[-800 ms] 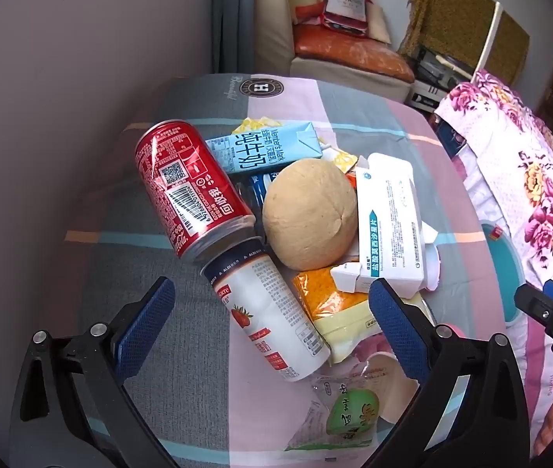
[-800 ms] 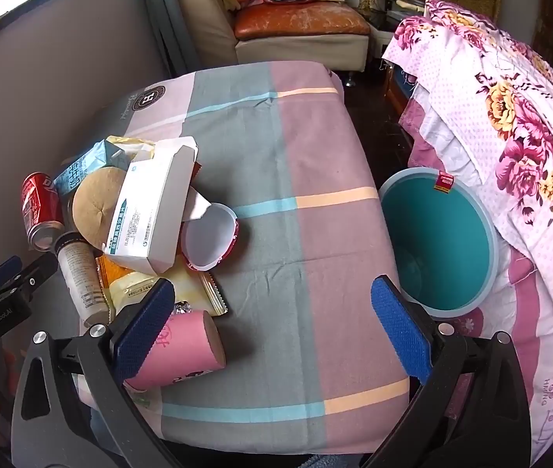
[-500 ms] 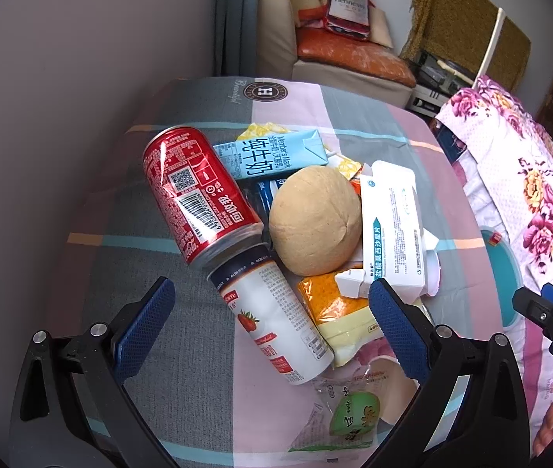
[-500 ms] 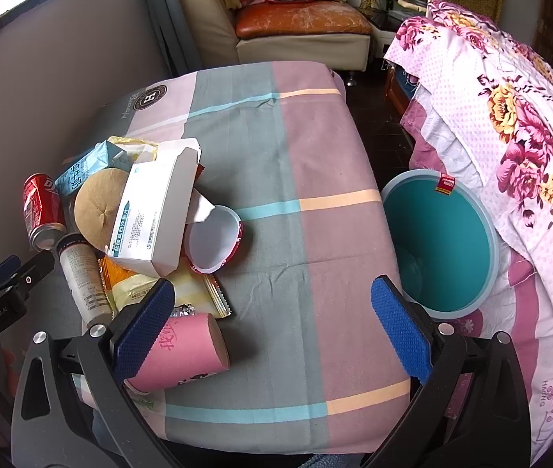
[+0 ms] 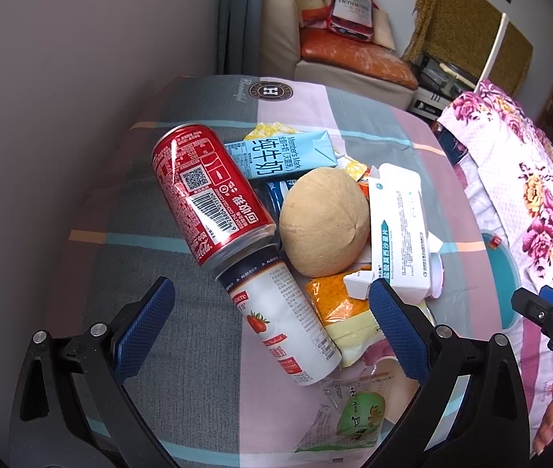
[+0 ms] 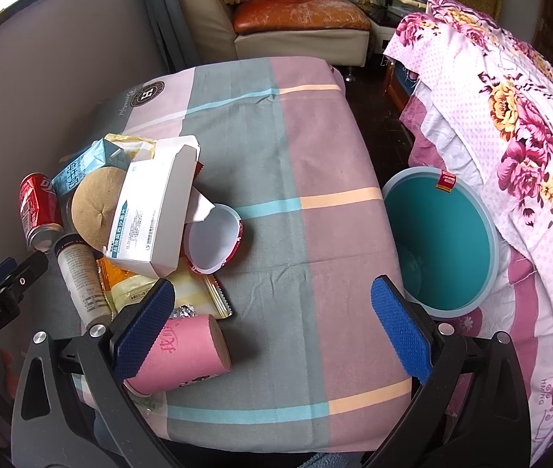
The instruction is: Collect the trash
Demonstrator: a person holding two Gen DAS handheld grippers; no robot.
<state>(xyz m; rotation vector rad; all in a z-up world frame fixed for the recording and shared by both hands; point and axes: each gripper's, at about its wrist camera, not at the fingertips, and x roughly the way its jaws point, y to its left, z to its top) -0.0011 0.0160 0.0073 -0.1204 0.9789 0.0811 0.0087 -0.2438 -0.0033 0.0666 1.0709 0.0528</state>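
A heap of trash lies on the striped table: a red cola can [image 5: 208, 191], a white strawberry bottle [image 5: 284, 318], a blue milk carton [image 5: 280, 156], a round bun [image 5: 323, 220], a white box [image 5: 399, 226] and yellow-orange wrappers [image 5: 341, 312]. My left gripper [image 5: 270, 331] hangs open above the bottle, touching nothing. In the right wrist view the heap sits at the left, with a pink paper cup [image 6: 183, 353] lying beside my left finger and a white tub [image 6: 212, 240]. My right gripper [image 6: 272, 331] is open over bare cloth. A teal bin [image 6: 444, 238] stands at the table's right.
The table [image 6: 315, 148] ends close to the bin and a flowered bedspread [image 6: 510, 117] on the right. A grey wall [image 5: 62, 78] runs along the left. A sofa [image 6: 296, 19] stands behind the far edge. The other gripper [image 5: 549, 323] shows at the right of the left wrist view.
The left wrist view has drifted slightly so the heap sits a bit further right and lower. In the right wrist view the scene has shifted little. Both grippers stay open.
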